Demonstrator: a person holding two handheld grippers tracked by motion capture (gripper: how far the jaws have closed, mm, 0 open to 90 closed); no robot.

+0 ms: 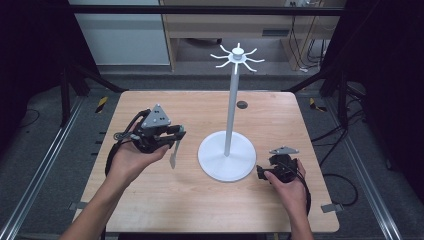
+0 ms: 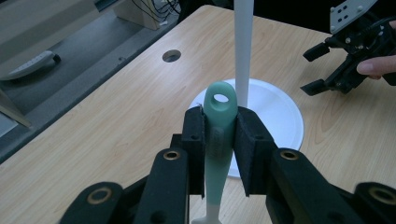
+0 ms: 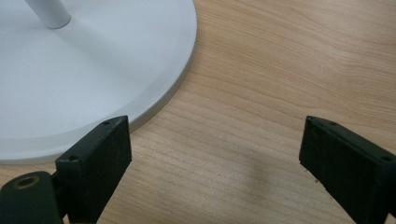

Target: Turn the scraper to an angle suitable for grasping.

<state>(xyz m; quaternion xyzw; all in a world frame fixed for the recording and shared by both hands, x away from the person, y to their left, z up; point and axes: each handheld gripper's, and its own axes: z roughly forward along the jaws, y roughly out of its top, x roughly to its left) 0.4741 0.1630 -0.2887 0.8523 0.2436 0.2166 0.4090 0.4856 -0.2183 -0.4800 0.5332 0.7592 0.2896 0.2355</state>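
Observation:
A white hook stand rises from mid-table, with a round base (image 1: 226,161), a thin pole (image 1: 230,110) and a ring of hooks (image 1: 238,55) on top. Left of the base, my left gripper (image 1: 178,133) is shut on a pale green utensil (image 1: 173,156) that hangs down from the jaws. In the left gripper view, the utensil's handle (image 2: 215,140), with a hole at its end, is clamped in my left gripper (image 2: 220,126) and points at the pole (image 2: 243,42). My right gripper (image 1: 261,172) rests open by the base's right rim. Bare wood lies between the jaws of my right gripper (image 3: 215,158), with the base (image 3: 93,70) on their left.
A small round hole (image 1: 242,104) is set in the wooden tabletop (image 1: 150,200) behind the stand. Black frame posts flank the table, and metal rails run along both sides. A cabinet stands on the floor beyond the far edge.

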